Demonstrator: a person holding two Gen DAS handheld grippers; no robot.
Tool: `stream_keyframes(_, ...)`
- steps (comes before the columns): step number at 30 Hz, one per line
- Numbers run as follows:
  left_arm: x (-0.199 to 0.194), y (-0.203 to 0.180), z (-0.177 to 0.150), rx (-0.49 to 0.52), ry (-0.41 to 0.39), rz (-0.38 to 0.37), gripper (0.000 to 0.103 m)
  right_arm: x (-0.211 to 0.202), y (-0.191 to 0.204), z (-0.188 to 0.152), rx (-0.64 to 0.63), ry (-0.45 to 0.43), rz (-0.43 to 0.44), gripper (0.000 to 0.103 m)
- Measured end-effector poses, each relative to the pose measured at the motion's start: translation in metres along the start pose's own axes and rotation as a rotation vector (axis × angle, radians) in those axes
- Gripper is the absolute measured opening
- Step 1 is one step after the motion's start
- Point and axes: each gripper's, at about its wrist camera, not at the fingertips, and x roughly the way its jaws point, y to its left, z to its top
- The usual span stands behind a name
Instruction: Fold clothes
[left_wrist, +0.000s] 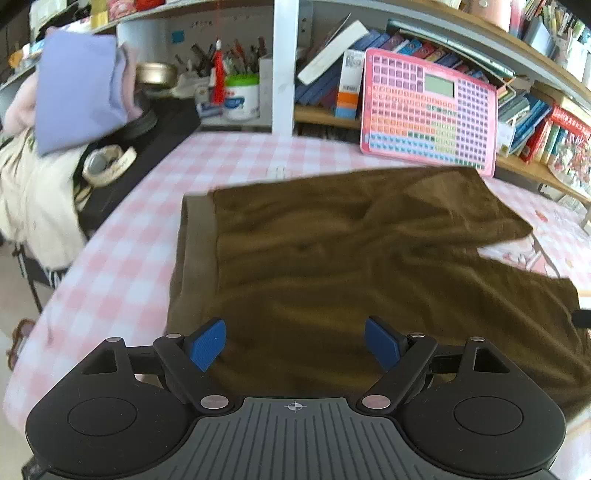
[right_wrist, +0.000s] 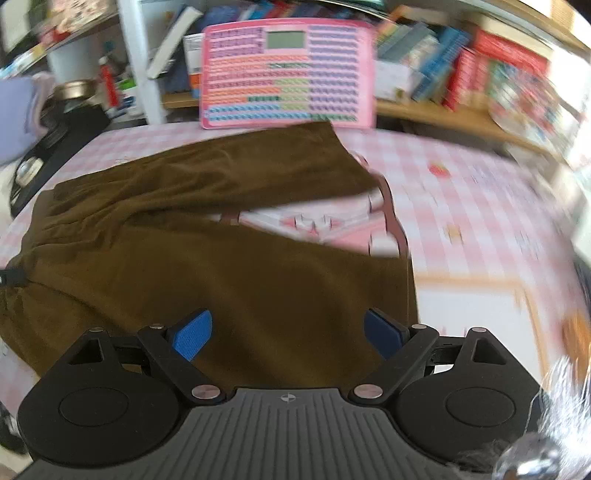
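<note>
Above the near edge of a pair of brown shorts (left_wrist: 332, 266), the left gripper (left_wrist: 294, 343) hangs with its blue pads spread wide and nothing between them. Further along the same garment, toward the leg openings, the right gripper (right_wrist: 287, 334) is likewise splayed and empty over the nearer leg. The shorts lie spread on a pink-checked tablecloth (left_wrist: 122, 258), waistband (left_wrist: 197, 243) at the end away from the legs, the two legs parted so that a pink patterned mat (right_wrist: 332, 225) shows between them. Behind the shorts a pink keyboard toy (left_wrist: 428, 110) leans against shelves of books (left_wrist: 524, 114). Neither gripper has yet taken cloth, so the fold looks barely begun. A clean fold would likely call for each gripper to pinch a single edge, one by the waistband and one at a leg hem, lift together, and carry one leg squarely over the other before releasing, smoothing the wrinkles first.
</note>
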Motion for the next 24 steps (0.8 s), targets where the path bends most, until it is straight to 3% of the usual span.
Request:
stream_keyframes(10, 0.031, 0.003, 0.063, 0.174, -0.077, -0.007, 0.084, 0.082, -0.053, 0.113, -0.290, 0.005, 0.120, 0.089)
stream_keyframes(18, 0.084, 0.027, 0.094, 0.248, -0.028, 0.056, 0.083, 0.166, -0.076, 0.188, -0.427, 0.027, 0.173, 0.086)
stream_keyframes(20, 0.097, 0.035, 0.099, 0.258, -0.021, 0.062, 0.077, 0.183, -0.079, 0.200, -0.446, 0.039, 0.186, 0.080)
stream_keyframes(22, 0.111, 0.041, 0.106, 0.268, -0.008, 0.066, 0.073, 0.200, -0.079, 0.212, -0.471, 0.050, 0.192, 0.062)
stream_keyframes(24, 0.124, 0.046, 0.111, 0.282, 0.007, 0.068, 0.065, 0.215, -0.078, 0.222, -0.489, 0.056, 0.191, 0.054)
